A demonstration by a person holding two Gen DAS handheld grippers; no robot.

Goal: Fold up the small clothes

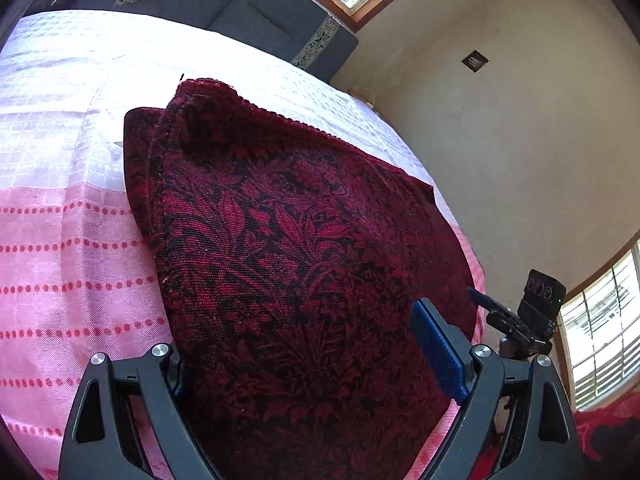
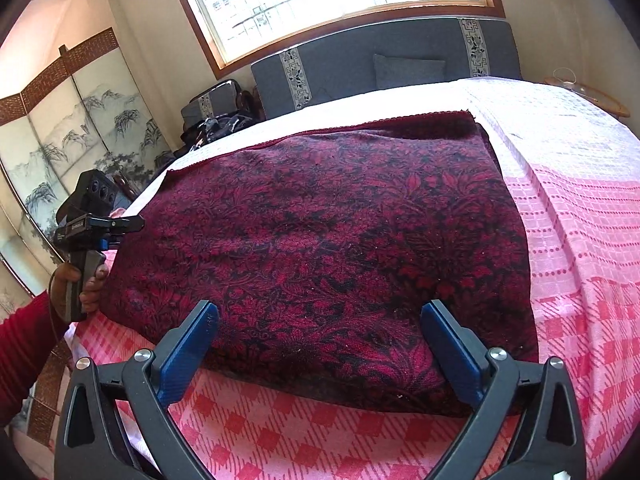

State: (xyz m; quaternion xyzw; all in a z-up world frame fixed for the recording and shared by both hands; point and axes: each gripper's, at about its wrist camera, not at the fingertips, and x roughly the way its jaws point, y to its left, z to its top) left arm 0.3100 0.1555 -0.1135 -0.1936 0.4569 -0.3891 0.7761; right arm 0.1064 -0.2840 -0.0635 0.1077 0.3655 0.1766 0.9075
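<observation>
A pink bedspread (image 2: 580, 240) covers the bed. On it lies the folded dark red cloth (image 2: 320, 240), flat, near the bed's near edge. The right gripper (image 2: 320, 344) hovers at the cloth's near edge, fingers wide apart, gripping nothing. The left gripper (image 1: 312, 344) straddles the cloth's side, also spread, not clamping it.

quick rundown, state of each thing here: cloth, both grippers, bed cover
dark red cloth: folded in layers, lying flat on the bed, held by neither gripper
left gripper: open, jaws on either side of the cloth's near edge
right gripper: open, at the cloth's near edge
pink bed cover: spread under the cloth
</observation>
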